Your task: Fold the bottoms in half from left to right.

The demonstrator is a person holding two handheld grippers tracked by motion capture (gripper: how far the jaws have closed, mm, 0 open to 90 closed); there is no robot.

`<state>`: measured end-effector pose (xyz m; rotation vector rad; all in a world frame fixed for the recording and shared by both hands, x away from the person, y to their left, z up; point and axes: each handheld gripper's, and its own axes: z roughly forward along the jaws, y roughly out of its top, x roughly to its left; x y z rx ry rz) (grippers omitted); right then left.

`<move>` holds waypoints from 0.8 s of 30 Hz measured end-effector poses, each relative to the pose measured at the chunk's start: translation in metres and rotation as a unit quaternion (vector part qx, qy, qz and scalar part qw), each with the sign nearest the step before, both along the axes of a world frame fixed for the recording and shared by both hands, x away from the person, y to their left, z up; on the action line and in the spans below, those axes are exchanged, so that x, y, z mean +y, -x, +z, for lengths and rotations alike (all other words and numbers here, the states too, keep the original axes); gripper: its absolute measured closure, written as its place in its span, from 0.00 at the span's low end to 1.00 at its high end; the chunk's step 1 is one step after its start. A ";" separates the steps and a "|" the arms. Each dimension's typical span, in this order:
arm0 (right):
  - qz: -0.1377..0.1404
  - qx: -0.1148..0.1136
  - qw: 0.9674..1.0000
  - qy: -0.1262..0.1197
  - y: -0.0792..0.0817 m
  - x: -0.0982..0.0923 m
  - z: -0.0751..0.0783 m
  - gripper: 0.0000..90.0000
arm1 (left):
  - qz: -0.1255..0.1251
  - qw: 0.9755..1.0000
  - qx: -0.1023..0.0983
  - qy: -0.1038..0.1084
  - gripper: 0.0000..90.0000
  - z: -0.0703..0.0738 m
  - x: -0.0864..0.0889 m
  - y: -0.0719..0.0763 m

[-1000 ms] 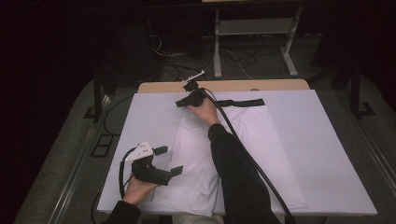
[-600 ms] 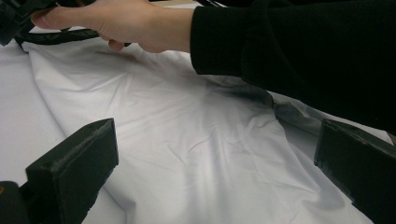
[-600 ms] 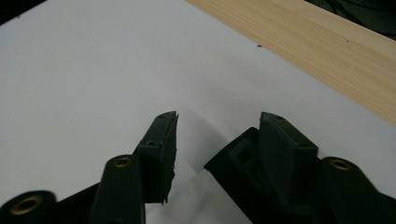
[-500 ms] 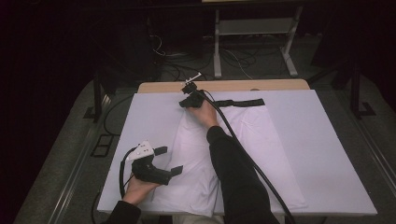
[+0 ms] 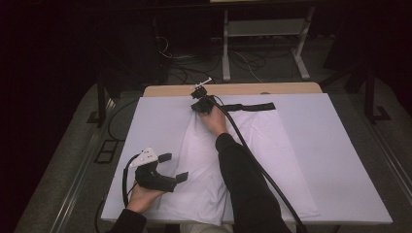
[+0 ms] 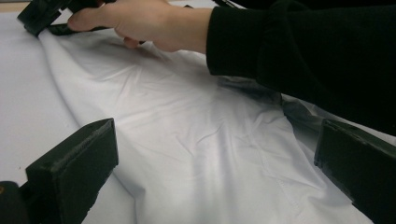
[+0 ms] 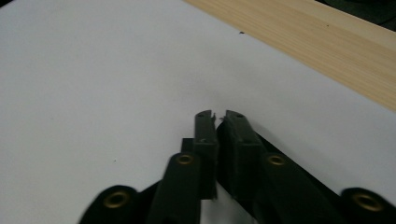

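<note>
A white garment (image 5: 204, 165) lies flat on the white table cover (image 5: 330, 160), with a black band (image 5: 252, 107) along its far edge. My right gripper (image 5: 199, 104) is at the band's left end. In the right gripper view its jaws (image 7: 215, 115) have just been closing and now stand together, with a sliver of white cloth pinched at the tips and the black band under them. My left gripper (image 5: 174, 167) rests by the garment's near left edge, open. In the left gripper view its jaws (image 6: 215, 140) stand wide over the wrinkled garment (image 6: 187, 154), apart from it.
A wooden table edge (image 5: 252, 89) shows beyond the cover at the back. The person's black sleeve (image 5: 243, 184) and the right gripper's cable (image 5: 262, 170) cross the garment's middle. Metal stands and cables sit on the dark floor behind the table.
The right gripper's jaws have closed at the garment's far left corner. Both hands have stayed where they were, and the left gripper is still open.
</note>
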<state>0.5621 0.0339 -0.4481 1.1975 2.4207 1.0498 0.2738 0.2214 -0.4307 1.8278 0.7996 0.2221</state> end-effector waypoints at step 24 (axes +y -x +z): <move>-0.007 -0.002 0.997 -0.072 0.010 -0.026 0.009 0.95 | 0.002 0.996 0.067 -0.052 0.00 0.013 0.013 0.001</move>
